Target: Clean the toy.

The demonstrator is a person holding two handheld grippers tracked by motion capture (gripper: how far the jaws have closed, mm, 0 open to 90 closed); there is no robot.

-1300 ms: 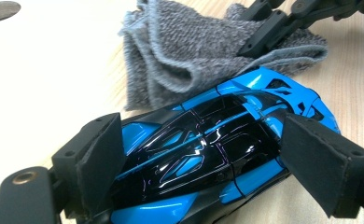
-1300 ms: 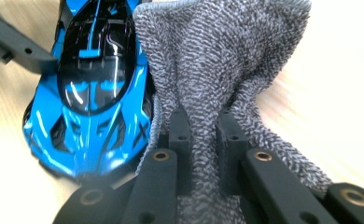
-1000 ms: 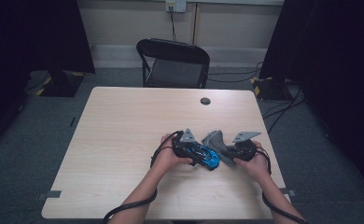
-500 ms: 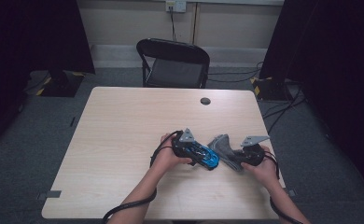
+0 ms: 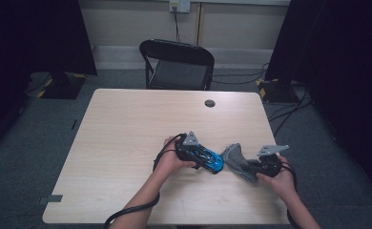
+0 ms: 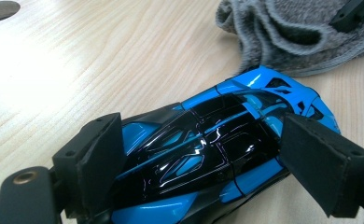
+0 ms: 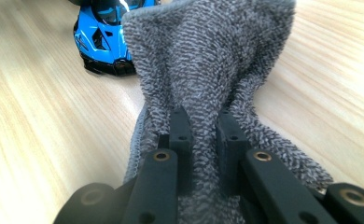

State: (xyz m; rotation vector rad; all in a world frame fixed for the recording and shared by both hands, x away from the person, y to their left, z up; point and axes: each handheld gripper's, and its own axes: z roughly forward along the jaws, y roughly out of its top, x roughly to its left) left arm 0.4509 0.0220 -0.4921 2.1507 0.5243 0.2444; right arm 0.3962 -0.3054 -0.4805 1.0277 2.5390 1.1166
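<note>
Two grippers were at work near the six o'clock edge of the table (image 5: 127, 124). The left gripper (image 5: 204, 160) had its jaws spread wide around a blue toy car (image 5: 209, 160), the pads pressed on its flanks, and the car lay toward five o'clock from the table's middle. At the car's three o'clock the right gripper (image 5: 251, 168) had its jaws pinched nearly together on a bunched grey cloth (image 5: 235, 160). To my eye the risk was twofold: the car's glossy body might squirm out of a grip that caught only its sides if the cloth pushed hard against its end, and the cloth, held by one fold, might drag slack over the wood and miss the paint. From above, the chair (image 5: 177, 64) at twelve o'clock and both forearms showed. The left gripper view alone gave the pad contact on the car; the right gripper view showed how the fabric folded between its jaws.
</note>
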